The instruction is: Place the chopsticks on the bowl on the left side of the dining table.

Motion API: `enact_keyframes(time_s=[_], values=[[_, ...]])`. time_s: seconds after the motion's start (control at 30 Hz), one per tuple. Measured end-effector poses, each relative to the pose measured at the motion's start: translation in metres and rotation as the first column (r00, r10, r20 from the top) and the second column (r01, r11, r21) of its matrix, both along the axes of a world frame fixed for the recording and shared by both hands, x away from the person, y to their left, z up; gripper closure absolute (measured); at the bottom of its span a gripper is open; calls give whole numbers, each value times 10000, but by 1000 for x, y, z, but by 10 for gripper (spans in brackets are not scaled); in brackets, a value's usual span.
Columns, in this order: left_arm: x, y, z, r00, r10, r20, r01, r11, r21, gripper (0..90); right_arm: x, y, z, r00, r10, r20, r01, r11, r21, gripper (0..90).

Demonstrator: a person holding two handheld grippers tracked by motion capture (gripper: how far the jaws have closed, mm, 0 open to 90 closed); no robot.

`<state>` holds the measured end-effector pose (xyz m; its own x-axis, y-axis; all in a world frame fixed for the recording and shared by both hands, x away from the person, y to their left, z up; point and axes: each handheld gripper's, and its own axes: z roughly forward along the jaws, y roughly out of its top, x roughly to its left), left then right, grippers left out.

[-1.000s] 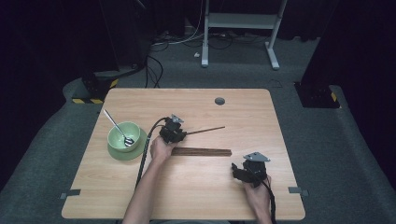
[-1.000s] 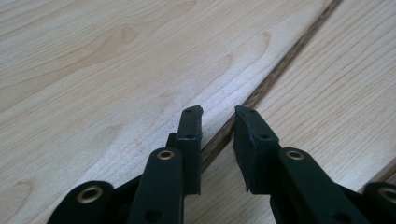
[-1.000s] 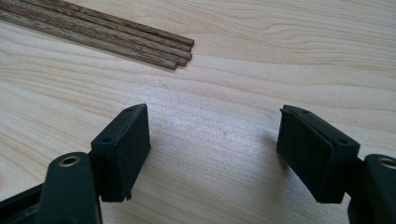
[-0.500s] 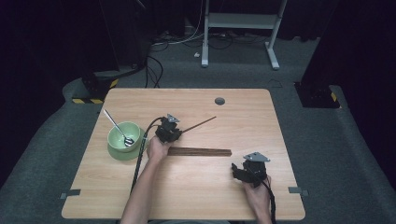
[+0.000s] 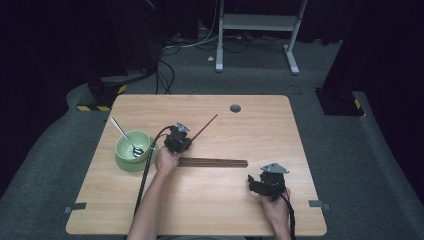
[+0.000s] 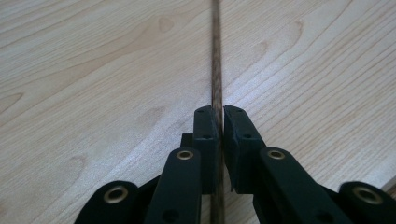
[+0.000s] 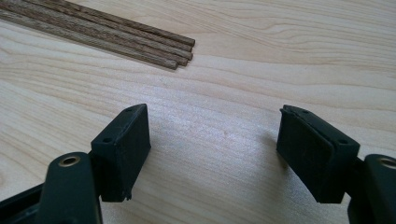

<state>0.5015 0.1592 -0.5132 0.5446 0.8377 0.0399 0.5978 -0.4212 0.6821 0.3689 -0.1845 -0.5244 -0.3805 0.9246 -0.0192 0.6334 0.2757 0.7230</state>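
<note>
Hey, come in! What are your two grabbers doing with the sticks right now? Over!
Left gripper shut on one chopstick. Right gripper open, empty, short of the chopstick bundle. Nothing in the way.

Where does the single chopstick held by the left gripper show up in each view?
High view: the held chopstick slants up-right from the left gripper, shut on it.
Left gripper view: it runs straight up the middle, pinched between the jaws.
Right gripper view: not in it.
Shared landmark: the chopstick bundle.
</note>
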Motion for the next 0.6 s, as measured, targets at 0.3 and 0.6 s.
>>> enact_keyframes(time_s=[0.3, 0.6], values=[[-1, 2, -1, 10000, -42, 49, 42, 9999, -111, 834, 0, 0, 0, 10000, -11, -9, 11, 10000, 9, 251], [0, 3, 0, 10000, -35, -46, 35, 9999, -109, 839, 0, 0, 0, 10000, -37, 3, 37, 10000, -18, 245]])
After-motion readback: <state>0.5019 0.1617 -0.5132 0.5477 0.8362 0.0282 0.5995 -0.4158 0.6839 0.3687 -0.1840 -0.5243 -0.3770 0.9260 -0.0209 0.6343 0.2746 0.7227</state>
